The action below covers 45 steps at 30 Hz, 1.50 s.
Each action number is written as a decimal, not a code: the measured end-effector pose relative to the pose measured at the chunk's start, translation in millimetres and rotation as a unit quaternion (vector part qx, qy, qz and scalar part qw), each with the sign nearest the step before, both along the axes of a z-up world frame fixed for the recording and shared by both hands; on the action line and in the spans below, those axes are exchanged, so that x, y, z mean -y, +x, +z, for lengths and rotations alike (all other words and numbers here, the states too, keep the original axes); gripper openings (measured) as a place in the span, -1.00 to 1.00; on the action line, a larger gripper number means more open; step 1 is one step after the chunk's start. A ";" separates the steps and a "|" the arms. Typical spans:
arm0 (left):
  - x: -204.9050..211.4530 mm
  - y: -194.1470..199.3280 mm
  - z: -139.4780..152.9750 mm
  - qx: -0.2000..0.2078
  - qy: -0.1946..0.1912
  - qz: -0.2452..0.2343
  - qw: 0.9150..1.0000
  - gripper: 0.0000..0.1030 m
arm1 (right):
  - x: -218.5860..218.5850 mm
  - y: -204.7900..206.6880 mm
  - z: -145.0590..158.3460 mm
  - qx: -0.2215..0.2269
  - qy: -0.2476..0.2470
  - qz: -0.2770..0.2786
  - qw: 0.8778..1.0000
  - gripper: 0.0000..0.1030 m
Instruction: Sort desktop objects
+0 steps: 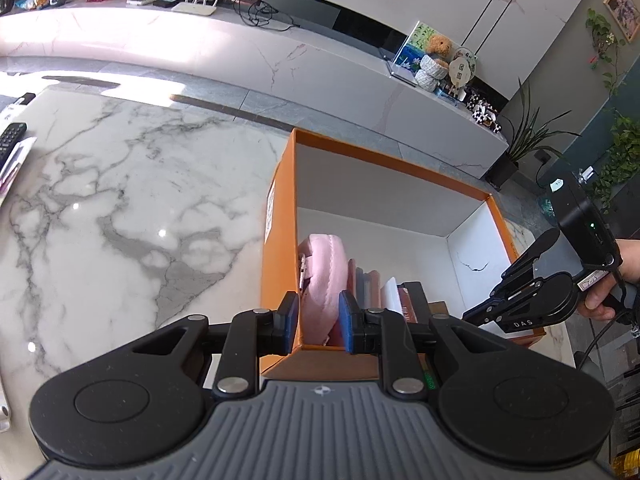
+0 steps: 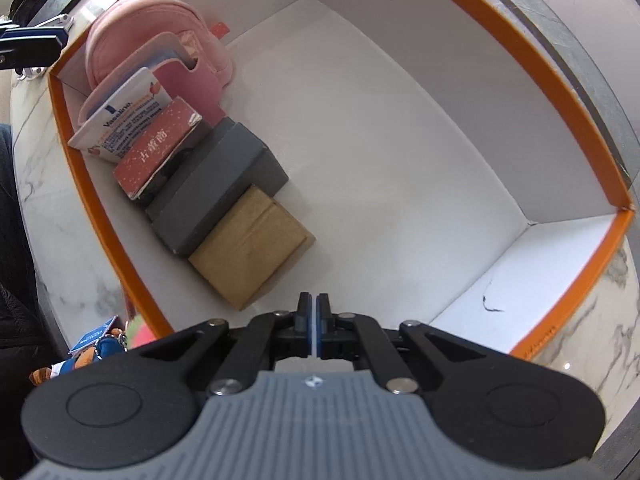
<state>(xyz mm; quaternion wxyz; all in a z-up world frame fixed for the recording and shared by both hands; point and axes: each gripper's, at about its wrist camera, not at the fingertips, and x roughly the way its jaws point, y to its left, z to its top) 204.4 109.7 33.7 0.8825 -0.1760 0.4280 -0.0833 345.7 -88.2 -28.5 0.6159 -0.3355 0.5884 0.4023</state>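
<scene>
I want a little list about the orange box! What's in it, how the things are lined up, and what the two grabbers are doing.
container: orange box, white inside, on a marble table
contents: pink pouch, pink case, Vaseline card, red box, grey box, tan box
arrangement: one row along one wall
free space: rest of the floor bare
left gripper: jaws around the pink pouch
right gripper: over the box, jaws shut, empty
</scene>
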 end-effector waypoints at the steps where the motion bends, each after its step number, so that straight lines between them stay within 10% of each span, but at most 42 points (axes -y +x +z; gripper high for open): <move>1: 2.2 -4.8 5.2 0.009 0.004 -0.002 1.000 -0.54 | 5.3 -2.7 6.9 0.007 0.010 -0.005 1.000 -0.97; 15: 60.8 -82.5 23.5 0.047 0.016 -0.125 0.991 -0.53 | 70.4 -115.1 97.3 0.175 0.170 -0.156 0.957 -0.84; 20: 91.6 -110.1 1.2 0.044 0.009 -0.178 0.983 -0.50 | 92.7 -182.2 89.5 0.235 0.215 -0.226 0.921 -0.45; 32: 157.9 -152.0 -39.3 0.024 0.085 -0.259 0.962 0.04 | 129.9 -300.6 38.4 0.339 0.223 -0.339 0.849 -0.20; 45: 187.7 -151.3 -75.0 -0.040 0.141 -0.258 0.955 0.13 | 134.2 -333.4 12.7 0.338 0.223 -0.328 0.854 0.05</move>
